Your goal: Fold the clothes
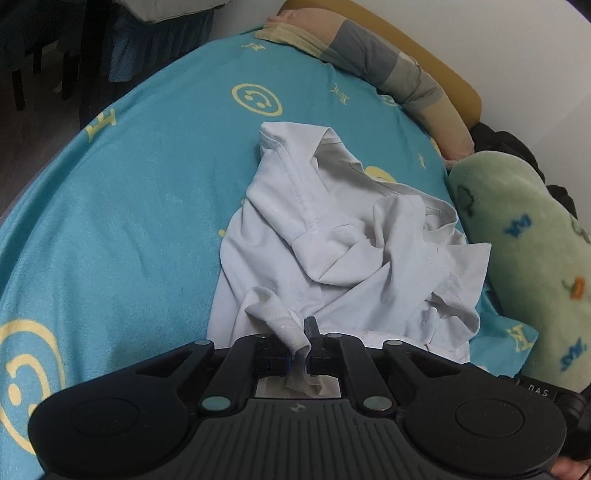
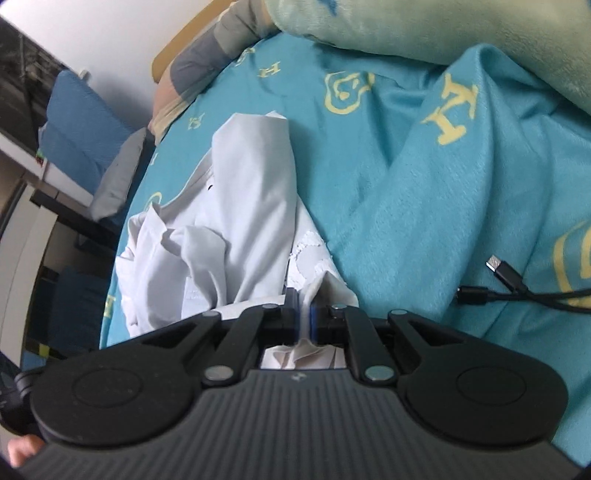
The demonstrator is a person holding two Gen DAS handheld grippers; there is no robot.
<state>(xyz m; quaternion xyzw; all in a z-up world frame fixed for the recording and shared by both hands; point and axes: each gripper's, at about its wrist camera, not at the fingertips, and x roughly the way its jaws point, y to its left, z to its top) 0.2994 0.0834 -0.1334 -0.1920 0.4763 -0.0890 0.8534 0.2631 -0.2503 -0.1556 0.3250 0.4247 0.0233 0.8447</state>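
Observation:
A crumpled white shirt [image 1: 332, 243] lies on a turquoise bed sheet [image 1: 140, 192] with yellow smiley prints. My left gripper [image 1: 308, 332] is shut on a hemmed edge of the shirt at its near side, and cloth bunches between the jaws. In the right wrist view the same white shirt [image 2: 236, 221] stretches away from me. My right gripper [image 2: 303, 306] is shut on another edge of it, with cloth pinched between the jaws. The shirt's far part lies in loose folds on the sheet [image 2: 406, 192].
A green fleece blanket [image 1: 524, 251] lies at the right of the shirt, also in the right wrist view [image 2: 424, 26]. A striped pillow [image 1: 388, 62] lies at the bed's head. A black USB cable [image 2: 517, 284] lies on the sheet at the right. Furniture [image 2: 74, 122] stands beyond the bed's left edge.

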